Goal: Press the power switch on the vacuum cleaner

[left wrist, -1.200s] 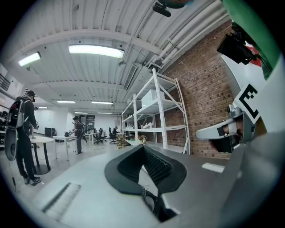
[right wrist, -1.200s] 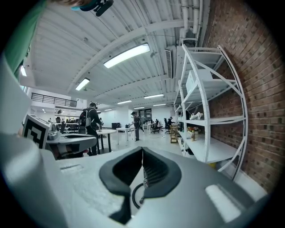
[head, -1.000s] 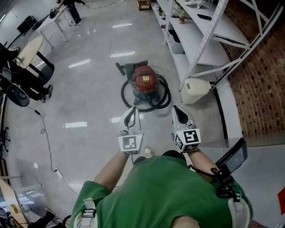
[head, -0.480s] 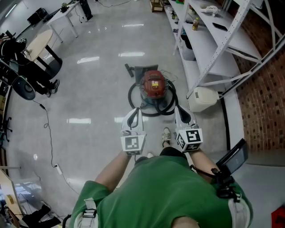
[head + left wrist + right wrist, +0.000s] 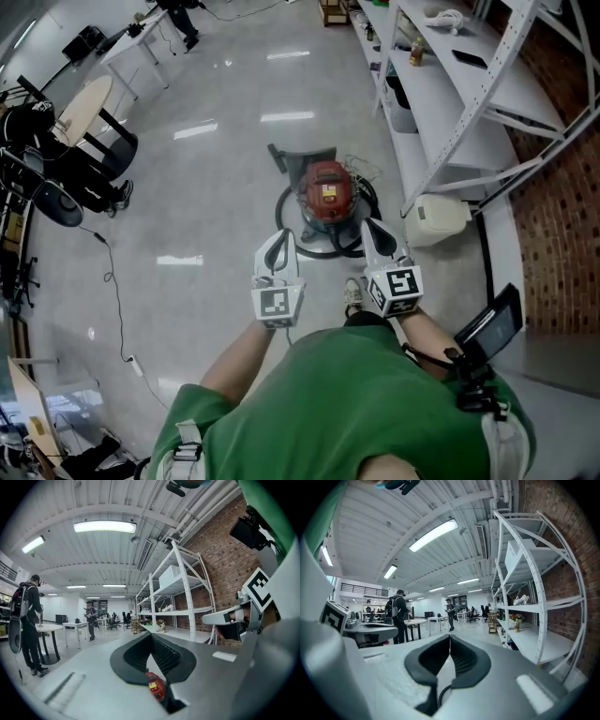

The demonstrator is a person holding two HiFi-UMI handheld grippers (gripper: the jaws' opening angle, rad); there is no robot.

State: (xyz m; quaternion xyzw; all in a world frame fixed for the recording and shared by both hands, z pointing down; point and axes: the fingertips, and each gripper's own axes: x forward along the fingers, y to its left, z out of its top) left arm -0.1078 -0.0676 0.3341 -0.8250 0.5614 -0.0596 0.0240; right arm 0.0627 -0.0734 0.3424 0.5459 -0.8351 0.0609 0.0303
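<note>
Vacuum cleaner point(image 5: 327, 195) ahead of the fingers point(image 5: 278, 248)

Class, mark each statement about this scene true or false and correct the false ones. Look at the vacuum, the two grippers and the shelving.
1. The vacuum stands on the floor. True.
2. The left gripper grips the vacuum. False: its jaws are together on nothing.
3. The right gripper has its jaws together. True.
4. The shelving is on the person's left. False: it is on the right.
</note>
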